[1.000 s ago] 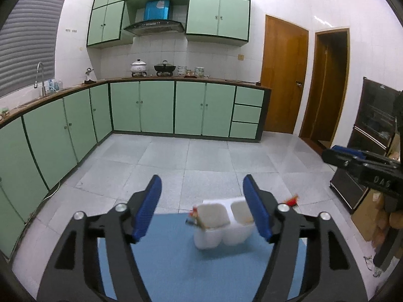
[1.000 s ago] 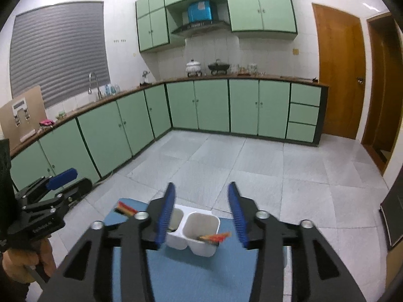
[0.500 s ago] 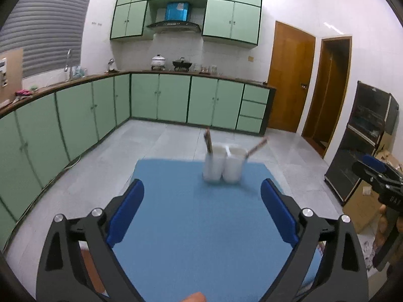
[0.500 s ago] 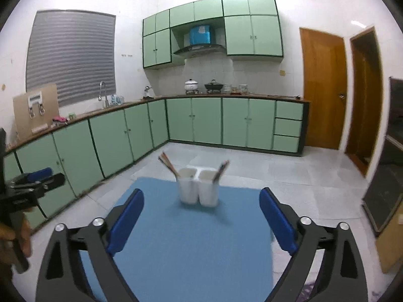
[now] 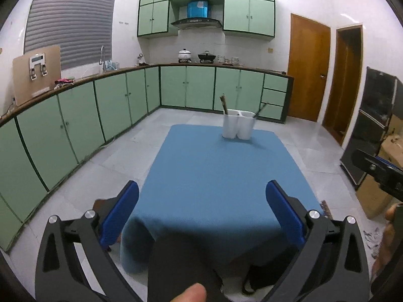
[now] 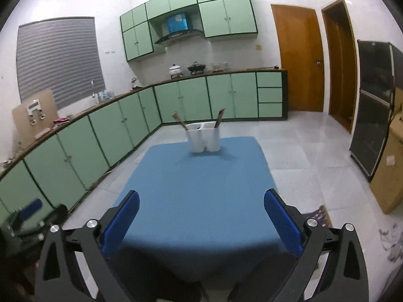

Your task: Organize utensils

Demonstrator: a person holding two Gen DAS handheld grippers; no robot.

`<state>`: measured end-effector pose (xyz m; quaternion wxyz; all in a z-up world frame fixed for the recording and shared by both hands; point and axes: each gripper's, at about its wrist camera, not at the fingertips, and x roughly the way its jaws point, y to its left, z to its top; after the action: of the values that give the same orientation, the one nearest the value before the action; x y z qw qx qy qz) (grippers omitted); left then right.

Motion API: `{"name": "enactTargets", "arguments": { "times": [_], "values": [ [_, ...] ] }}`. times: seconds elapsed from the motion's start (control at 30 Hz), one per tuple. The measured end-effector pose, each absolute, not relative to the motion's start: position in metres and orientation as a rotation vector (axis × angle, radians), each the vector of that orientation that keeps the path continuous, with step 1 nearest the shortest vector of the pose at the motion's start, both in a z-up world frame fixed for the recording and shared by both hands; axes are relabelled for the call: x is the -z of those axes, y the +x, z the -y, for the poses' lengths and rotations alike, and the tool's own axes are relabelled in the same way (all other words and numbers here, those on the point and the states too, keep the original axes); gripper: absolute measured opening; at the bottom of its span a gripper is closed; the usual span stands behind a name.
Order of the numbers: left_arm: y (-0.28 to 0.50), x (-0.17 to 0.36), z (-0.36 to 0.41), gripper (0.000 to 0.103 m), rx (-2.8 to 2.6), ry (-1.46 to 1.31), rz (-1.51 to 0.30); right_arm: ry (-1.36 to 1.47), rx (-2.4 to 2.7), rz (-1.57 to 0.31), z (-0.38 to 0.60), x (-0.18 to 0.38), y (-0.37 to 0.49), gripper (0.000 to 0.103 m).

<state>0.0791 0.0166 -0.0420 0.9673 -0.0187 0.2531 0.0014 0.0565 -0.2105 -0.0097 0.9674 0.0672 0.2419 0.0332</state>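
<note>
A white two-compartment holder [image 5: 238, 127] [image 6: 205, 139] stands at the far end of the blue-clothed table [image 5: 214, 176] [image 6: 201, 176]. Brown utensils stick out of it: one handle [image 5: 223, 104] [image 6: 180, 120] from the left cup, another [image 5: 260, 109] [image 6: 220, 118] from the right cup. My left gripper [image 5: 201, 186] hovers over the table's near edge, far from the holder, its jaws opening wide with nothing between them. My right gripper [image 6: 201, 194] does the same beside it and also shows at the left wrist view's right edge [image 5: 377, 173].
Green base cabinets [image 5: 75, 115] run along the left and back walls. Two wooden doors [image 5: 308, 68] stand at the back right. A black cabinet [image 6: 375, 105] and cardboard boxes [image 6: 390, 166] line the right side. A thumb [image 5: 191, 293] shows at the bottom.
Both grippers pulled back from right at the holder to the table's near edge. Their jaws spread much wider. The holder now stands far off with utensils in both cups.
</note>
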Motion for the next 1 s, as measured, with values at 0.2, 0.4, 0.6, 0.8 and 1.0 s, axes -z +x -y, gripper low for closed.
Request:
{"name": "enactTargets", "arguments": {
  "times": [0.2, 0.4, 0.6, 0.8, 1.0],
  "values": [
    [0.022, 0.017, -0.025, 0.098, 0.011, -0.066, -0.448, 0.035, -0.014, -0.416, 0.198, -0.007, 0.014, 0.097],
    [0.000, -0.003, -0.015, 0.098, 0.005, -0.011, -0.387, 0.040, 0.005, -0.380, 0.200, -0.019, -0.003, 0.097],
    [-0.003, -0.003, -0.003, 0.098, -0.008, 0.013, -0.393, 0.046, 0.028, -0.350, 0.203, -0.025, -0.007, 0.097],
    [0.003, 0.004, 0.000, 0.098, 0.002, -0.015, -0.416, 0.043, 0.024, -0.356, 0.202, -0.022, -0.006, 0.097],
    [0.009, 0.006, -0.004, 0.098, -0.007, -0.030, -0.436, 0.054, 0.014, -0.364, 0.204, -0.017, -0.008, 0.097]
  ]
}}
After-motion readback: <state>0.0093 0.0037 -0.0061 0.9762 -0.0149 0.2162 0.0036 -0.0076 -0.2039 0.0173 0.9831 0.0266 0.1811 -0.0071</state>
